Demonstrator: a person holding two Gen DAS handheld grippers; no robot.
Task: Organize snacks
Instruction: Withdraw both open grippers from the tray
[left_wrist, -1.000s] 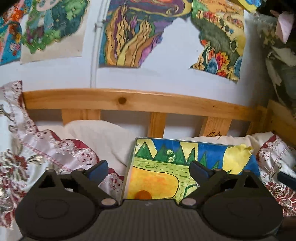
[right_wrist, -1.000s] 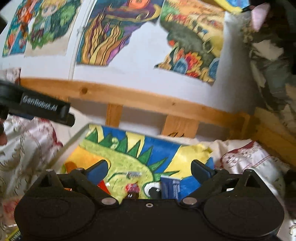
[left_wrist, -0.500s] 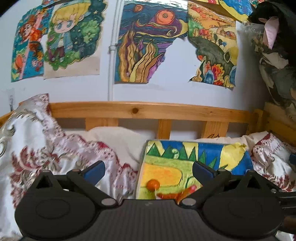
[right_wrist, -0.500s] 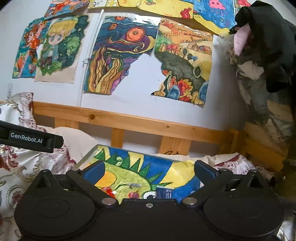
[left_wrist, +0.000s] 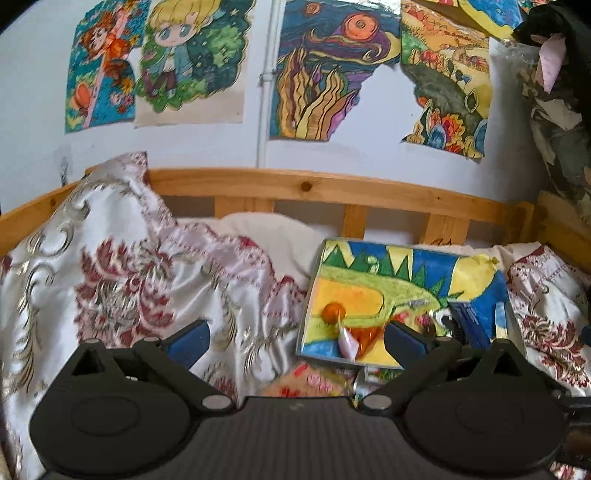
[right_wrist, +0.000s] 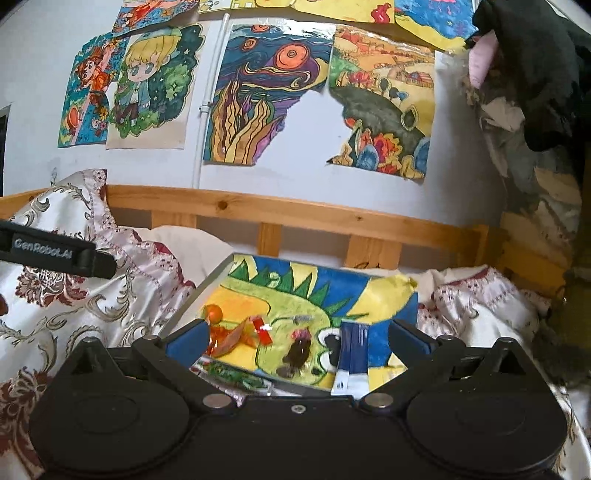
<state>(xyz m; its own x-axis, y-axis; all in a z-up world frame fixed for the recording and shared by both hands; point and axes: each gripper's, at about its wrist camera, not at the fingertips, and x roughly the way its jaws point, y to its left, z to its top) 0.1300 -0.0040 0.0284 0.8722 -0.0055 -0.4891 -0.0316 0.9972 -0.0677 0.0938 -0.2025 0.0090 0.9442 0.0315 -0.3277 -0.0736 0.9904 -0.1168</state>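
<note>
Bedding (left_wrist: 122, 266) and a wooden rail (right_wrist: 295, 214) surround the painted board (right_wrist: 303, 295) carrying snacks (right_wrist: 236, 334), possibly sweets. Left gripper (left_wrist: 295, 338) and right gripper (right_wrist: 297, 338) hover nearby, jaws apart, holding nothing.

place: home bedroom, likely kid's | evid: wooden bed rail (left_wrist: 332, 188) w/ satin floral quilt (left_wrist: 110, 266), pillow (left_wrist: 273, 236) | wall: hand-colored drawings (right_wrist: 155, 85) taped up
</note>
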